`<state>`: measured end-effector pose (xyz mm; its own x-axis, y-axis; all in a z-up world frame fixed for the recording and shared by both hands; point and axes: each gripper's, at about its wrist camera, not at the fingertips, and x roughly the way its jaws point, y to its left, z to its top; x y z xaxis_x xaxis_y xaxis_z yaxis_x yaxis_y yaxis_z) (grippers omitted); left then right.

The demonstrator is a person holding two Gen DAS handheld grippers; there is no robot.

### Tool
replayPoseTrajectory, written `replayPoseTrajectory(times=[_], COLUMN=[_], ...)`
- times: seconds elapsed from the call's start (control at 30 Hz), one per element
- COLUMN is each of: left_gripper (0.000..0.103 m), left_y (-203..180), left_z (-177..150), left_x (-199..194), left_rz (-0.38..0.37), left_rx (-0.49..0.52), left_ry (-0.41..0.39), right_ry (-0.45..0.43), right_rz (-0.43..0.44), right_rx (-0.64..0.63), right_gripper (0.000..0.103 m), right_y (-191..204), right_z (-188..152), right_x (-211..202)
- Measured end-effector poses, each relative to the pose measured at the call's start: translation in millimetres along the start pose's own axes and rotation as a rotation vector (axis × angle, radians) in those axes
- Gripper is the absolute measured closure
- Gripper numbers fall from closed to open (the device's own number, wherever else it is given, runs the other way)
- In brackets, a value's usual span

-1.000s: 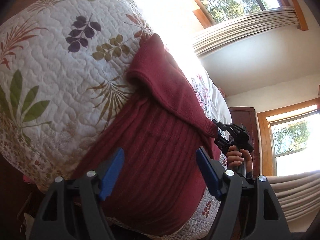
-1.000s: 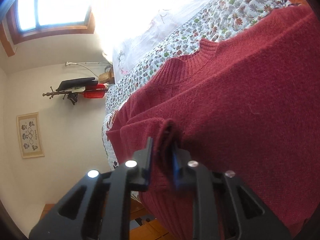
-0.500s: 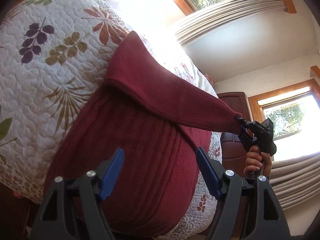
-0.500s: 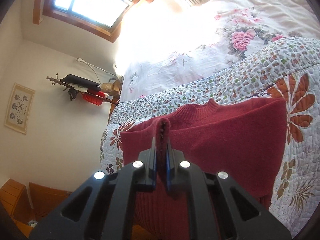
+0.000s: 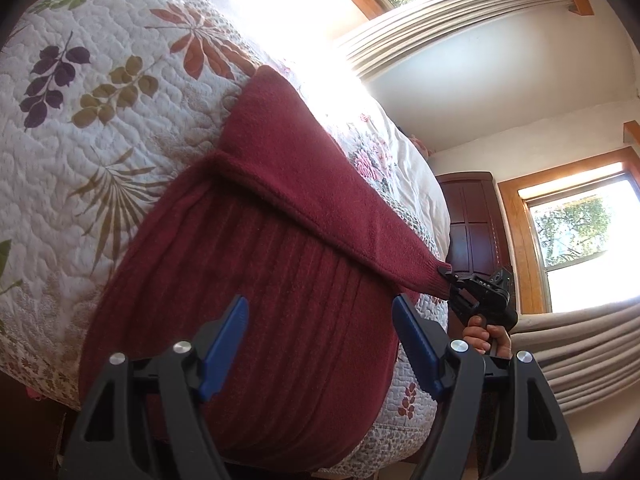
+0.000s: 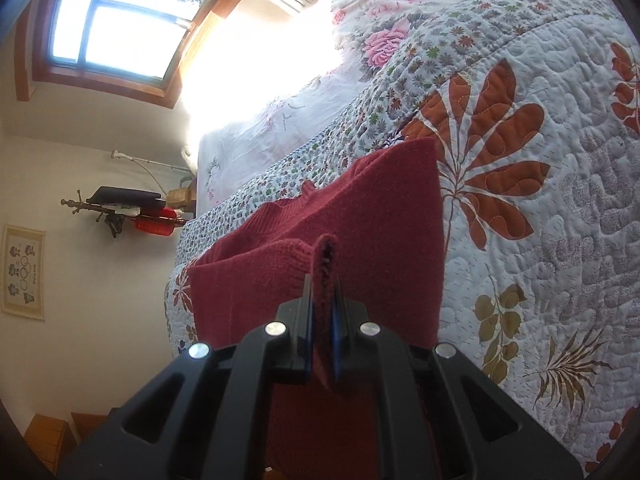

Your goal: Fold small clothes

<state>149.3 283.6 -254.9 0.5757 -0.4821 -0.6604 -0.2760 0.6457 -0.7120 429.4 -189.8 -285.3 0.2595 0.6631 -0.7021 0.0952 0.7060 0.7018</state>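
Folding a sleeve across the dark red knitted sweater (image 5: 280, 288) on the quilted floral bed (image 5: 100, 120), right tool (image 6: 322, 320) clenches its cuff while left tool (image 5: 320, 344) gapes unladen; next, lay the cuff down

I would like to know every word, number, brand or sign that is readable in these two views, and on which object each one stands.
No text can be read with certainty.
Small pale marks on the right gripper, seen in the left wrist view: too small and blurred to read.
Framed picture on the wall: only circles and dark shapes show, no legible words.
Red sweater and quilt: no label or writing visible.
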Motion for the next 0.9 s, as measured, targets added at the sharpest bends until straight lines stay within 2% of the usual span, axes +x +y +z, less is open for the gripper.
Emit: replayPoseTrajectory(times=[0.3, 0.33, 0.43, 0.57, 0.67, 0.8, 0.9], left_gripper=[0.028, 0.028, 0.028, 0.028, 0.028, 0.028, 0.028], left_y=[1, 0, -4, -17, -26, -26, -26], left_z=[-3, -3, -4, -3, 3, 16, 14], left_x=[11, 12, 13, 20, 40, 63, 60], left_rz=[0.010, 0.012, 0.009, 0.010, 0.003, -0.012, 0.000], left_rx=[0.004, 0.004, 0.012, 0.056, 0.088, 0.035, 0.043], left_ry=[0.018, 0.021, 0.021, 0.020, 0.039, 0.062, 0.049], right_ry=[0.018, 0.017, -0.060, -0.116, -0.063, 0.014, 0.023], right_rz=[-0.031, -0.048, -0.099, -0.049, -0.031, -0.071, -0.091], right_rx=[-0.004, -0.015, -0.016, -0.032, -0.089, -0.120, -0.094], right_gripper=[0.097, 0.091, 0.089, 0.089, 0.089, 0.089, 0.103], right_y=[-21, -23, -28, -25, -13, -14, -28], right_z=[-2, -3, -2, -15, -27, -34, -33], right_x=[17, 18, 3, -23, -12, 19, 26])
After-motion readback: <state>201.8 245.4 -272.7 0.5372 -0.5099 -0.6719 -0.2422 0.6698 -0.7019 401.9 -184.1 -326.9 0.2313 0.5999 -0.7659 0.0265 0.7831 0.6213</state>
